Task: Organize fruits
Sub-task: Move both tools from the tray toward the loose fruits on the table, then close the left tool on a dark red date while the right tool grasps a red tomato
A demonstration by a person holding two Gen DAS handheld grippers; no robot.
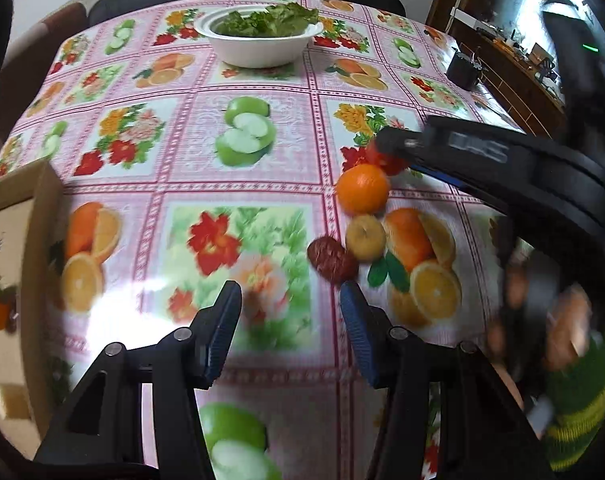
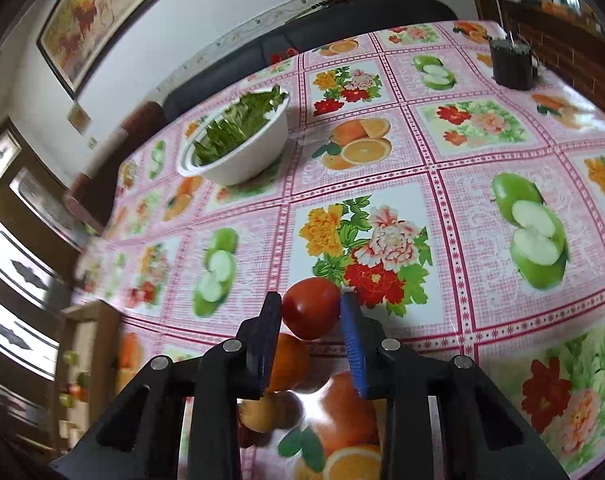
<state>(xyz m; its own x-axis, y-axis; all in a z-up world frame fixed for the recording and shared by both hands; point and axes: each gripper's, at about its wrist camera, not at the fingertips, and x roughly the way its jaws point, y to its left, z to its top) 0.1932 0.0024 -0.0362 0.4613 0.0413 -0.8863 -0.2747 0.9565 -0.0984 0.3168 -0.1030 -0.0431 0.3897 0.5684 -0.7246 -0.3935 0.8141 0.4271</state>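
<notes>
A smooth red fruit (image 2: 310,308) sits between the blue pads of my right gripper (image 2: 310,312), and both pads press on its sides. Just behind it lie an orange (image 2: 290,364) and a small yellow fruit (image 2: 262,412). In the left wrist view the right gripper (image 1: 388,152) reaches in from the right over the red fruit (image 1: 392,164). Beside it are the orange (image 1: 362,188), the yellow fruit (image 1: 365,237) and a wrinkled dark red date (image 1: 330,259). My left gripper (image 1: 290,320) hangs open over the tablecloth, holding nothing, a little short of the date.
A cardboard box (image 1: 22,216) with an orange inside stands at the left edge; the right wrist view shows the box (image 2: 86,320) too. A white bowl of lettuce (image 1: 258,46) sits at the back, a black cup (image 1: 464,68) at the far right. A hand in a green striped sleeve (image 1: 582,400) holds the right gripper.
</notes>
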